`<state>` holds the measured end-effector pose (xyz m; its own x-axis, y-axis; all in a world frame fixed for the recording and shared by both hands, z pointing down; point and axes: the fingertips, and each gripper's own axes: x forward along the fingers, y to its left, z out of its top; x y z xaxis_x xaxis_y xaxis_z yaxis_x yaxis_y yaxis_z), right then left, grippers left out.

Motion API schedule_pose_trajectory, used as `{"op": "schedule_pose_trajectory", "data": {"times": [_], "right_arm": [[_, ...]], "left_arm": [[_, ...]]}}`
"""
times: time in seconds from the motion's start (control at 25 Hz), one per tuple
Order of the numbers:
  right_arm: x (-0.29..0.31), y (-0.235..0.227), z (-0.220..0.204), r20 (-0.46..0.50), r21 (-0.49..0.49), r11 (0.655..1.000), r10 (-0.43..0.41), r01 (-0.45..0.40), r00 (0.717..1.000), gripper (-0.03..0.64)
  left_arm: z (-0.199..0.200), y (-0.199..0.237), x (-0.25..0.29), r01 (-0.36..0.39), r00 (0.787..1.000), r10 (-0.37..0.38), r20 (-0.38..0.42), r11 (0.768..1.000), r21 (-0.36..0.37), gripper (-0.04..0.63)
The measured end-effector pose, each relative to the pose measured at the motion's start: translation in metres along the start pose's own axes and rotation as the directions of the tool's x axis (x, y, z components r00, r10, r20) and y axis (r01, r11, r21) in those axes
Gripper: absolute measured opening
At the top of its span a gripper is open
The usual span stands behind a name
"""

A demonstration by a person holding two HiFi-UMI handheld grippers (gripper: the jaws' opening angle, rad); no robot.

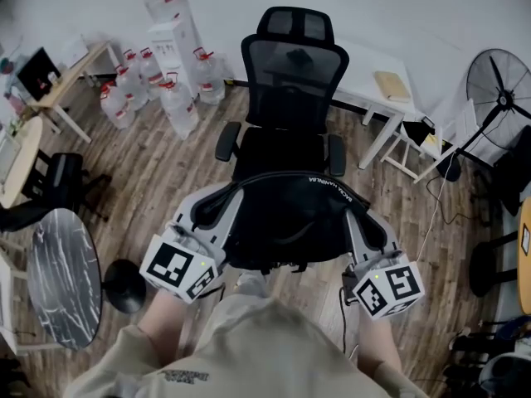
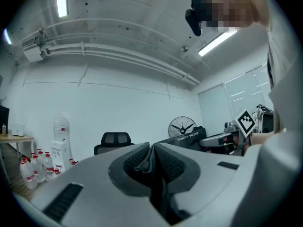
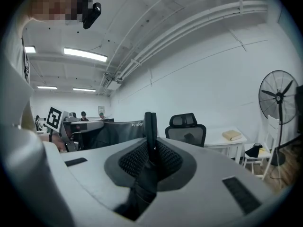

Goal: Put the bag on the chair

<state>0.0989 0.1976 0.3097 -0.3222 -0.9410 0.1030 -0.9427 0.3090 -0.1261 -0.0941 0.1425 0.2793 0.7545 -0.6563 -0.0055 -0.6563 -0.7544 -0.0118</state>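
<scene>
Bag (image 1: pixel 290 222): black, hanging between both grippers at the front of the chair (image 1: pixel 290 65) — not yet resting on its seat.
Left gripper (image 2: pixel 152 157): jaws narrow, clamped on the bag.
Right gripper (image 3: pixel 150 155): likewise.
Left: lower, release.

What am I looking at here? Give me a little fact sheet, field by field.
carried thing: black bag
left claw: shut on the bag's fabric
right claw: shut on the bag's strap
bag's place: hanging between both claws, at the seat's front
goal: black chair, straight ahead
nearby: water jugs, fan
</scene>
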Motion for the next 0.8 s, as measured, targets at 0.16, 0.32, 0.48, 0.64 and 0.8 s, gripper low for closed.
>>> {"op": "schedule_pose_trajectory", "data": {"times": [0.16,0.32,0.48,0.64,0.8], "right_arm": [[0.054,-0.014,0.005,-0.022,0.012,1.0,-0.014,0.015,1.0,0.06],[0.113,-0.029,0.017,-0.041,0.017,0.999,-0.033,0.034,0.999,0.06],[0.171,-0.039,0.026,-0.054,0.02,0.998,-0.055,0.056,0.997,0.06],[0.224,-0.046,0.034,-0.063,0.019,0.998,-0.065,0.067,0.996,0.06],[0.266,-0.051,0.041,-0.057,0.023,0.997,-0.075,0.076,0.996,0.06]], "left_arm": [[-0.003,0.046,0.036,0.014,1.0,-0.014,-0.015,1.0,-0.016,0.046],[-0.002,0.094,0.073,0.031,0.999,-0.032,-0.023,0.999,-0.035,0.046],[-0.003,0.144,0.105,0.046,0.998,-0.048,-0.027,0.997,-0.055,0.046],[-0.003,0.192,0.135,0.06,0.998,-0.062,-0.025,0.996,-0.061,0.046],[-0.002,0.23,0.158,0.056,0.998,-0.056,-0.006,0.996,-0.071,0.046]]}}
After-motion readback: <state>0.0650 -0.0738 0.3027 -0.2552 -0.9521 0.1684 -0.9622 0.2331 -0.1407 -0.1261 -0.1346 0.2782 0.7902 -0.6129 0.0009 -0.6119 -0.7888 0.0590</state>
